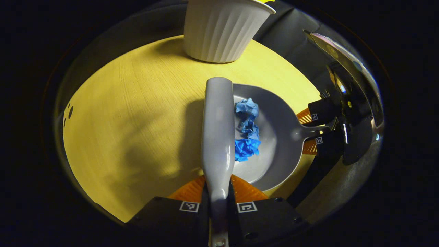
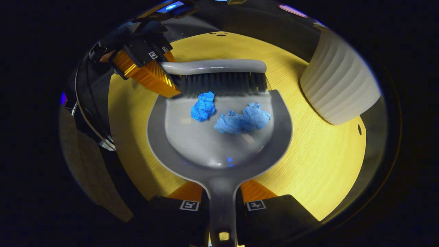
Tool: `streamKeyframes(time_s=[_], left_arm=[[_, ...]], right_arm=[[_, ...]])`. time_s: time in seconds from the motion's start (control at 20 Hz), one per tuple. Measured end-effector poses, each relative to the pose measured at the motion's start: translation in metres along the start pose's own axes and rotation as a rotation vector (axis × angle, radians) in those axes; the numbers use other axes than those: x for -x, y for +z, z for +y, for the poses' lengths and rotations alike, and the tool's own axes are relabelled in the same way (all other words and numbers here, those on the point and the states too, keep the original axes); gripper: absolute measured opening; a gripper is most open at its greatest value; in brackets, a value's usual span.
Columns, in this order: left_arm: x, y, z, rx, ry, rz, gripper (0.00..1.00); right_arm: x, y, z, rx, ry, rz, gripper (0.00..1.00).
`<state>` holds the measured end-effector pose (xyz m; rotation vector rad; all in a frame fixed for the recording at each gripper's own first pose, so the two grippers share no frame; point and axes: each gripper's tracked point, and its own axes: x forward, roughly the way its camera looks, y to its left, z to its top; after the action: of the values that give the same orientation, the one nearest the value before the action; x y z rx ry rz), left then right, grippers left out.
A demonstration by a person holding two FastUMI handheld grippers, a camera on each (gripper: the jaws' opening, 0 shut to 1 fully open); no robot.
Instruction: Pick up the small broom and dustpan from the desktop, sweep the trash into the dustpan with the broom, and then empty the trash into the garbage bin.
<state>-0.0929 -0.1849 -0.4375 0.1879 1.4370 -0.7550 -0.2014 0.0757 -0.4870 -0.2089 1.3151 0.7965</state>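
You had the small broom (image 1: 218, 137) pinched by its handle between both fingers of your left gripper (image 1: 218, 202). It was smooth grey plastic with a rounded, elongated back, and in the right gripper view its dark, straight bristles (image 2: 223, 84) stood in one dense row along the open lip of the dustpan (image 2: 219, 161).

Your right gripper (image 2: 222, 206) was clamped on the dustpan's narrow handle, one finger pressing each side. The dustpan was glossy grey plastic, a shallow rounded scoop with a raised rim that tapered back into the handle, and it lay on the table (image 2: 319, 161). In the left gripper view your right gripper (image 1: 317, 128) showed at the far side, closed on that same handle.

Three pieces of trash (image 2: 229, 115) lay inside the dustpan: crumpled blue wads, wrinkled and paper-like. One sat alone nearer the bristles (image 2: 203, 106); the other two touched each other just beside it.

The table was round, with a pale yellow wood-grain top and a few small dark holes near its edge. One garbage bin (image 1: 221, 29) stood on it beyond the dustpan, a white tapered tub with vertical ribs down its wall; it stood apart from the broom.
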Motion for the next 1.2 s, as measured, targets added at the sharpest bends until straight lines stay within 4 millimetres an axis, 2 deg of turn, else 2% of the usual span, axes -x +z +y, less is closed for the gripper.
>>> streamKeyframes(time_s=[0.05,0.1,0.15,0.3,0.5,0.55,0.65,0.7,0.85,0.9,0.95,1.0,1.05,1.2], left_arm=[[0.001,0.006,0.003,0.024,0.01,-0.022,0.29],[0.003,0.011,0.005,0.052,0.018,-0.049,0.22],[0.004,0.014,0.006,0.076,0.029,-0.074,0.25],[0.003,0.013,0.017,0.12,0.08,-0.096,0.25],[0.0,-0.003,0.028,0.153,0.126,-0.085,0.26],[0.004,-0.012,0.041,0.154,0.13,-0.082,0.26],[0.001,-0.026,0.052,0.143,0.144,-0.074,0.26],[-0.001,-0.032,0.055,0.14,0.15,-0.067,0.25],[-0.008,-0.047,0.054,0.158,0.143,-0.054,0.26],[-0.008,-0.049,0.055,0.158,0.149,-0.053,0.22],[-0.008,-0.053,0.056,0.158,0.153,-0.054,0.26],[-0.008,-0.056,0.056,0.161,0.156,-0.058,0.22],[-0.006,-0.059,0.057,0.166,0.156,-0.064,0.26],[-0.003,-0.064,0.062,0.186,0.154,-0.076,0.26]], right_arm=[[0.001,-0.001,-0.001,-0.014,-0.01,-0.004,0.35],[0.003,-0.003,0.0,-0.033,-0.024,-0.005,0.35],[0.005,-0.004,0.003,-0.058,-0.039,-0.004,0.35],[0.01,-0.003,0.015,-0.157,-0.107,0.022,0.35],[0.035,0.01,0.036,-0.321,-0.22,-0.038,0.35],[0.042,0.012,0.041,-0.356,-0.246,-0.042,0.35],[0.043,0.013,0.05,-0.43,-0.315,-0.033,0.35],[0.037,0.014,0.054,-0.458,-0.346,-0.036,0.35],[0.039,0.026,0.063,-0.539,-0.403,-0.055,0.35],[0.039,0.03,0.066,-0.558,-0.426,-0.056,0.35],[0.039,0.033,0.066,-0.575,-0.455,-0.054,0.35],[0.039,0.038,0.068,-0.59,-0.482,-0.053,0.35],[0.036,0.045,0.07,-0.613,-0.497,-0.057,0.35],[0.033,0.055,0.06,-0.66,-0.541,-0.089,0.35]])
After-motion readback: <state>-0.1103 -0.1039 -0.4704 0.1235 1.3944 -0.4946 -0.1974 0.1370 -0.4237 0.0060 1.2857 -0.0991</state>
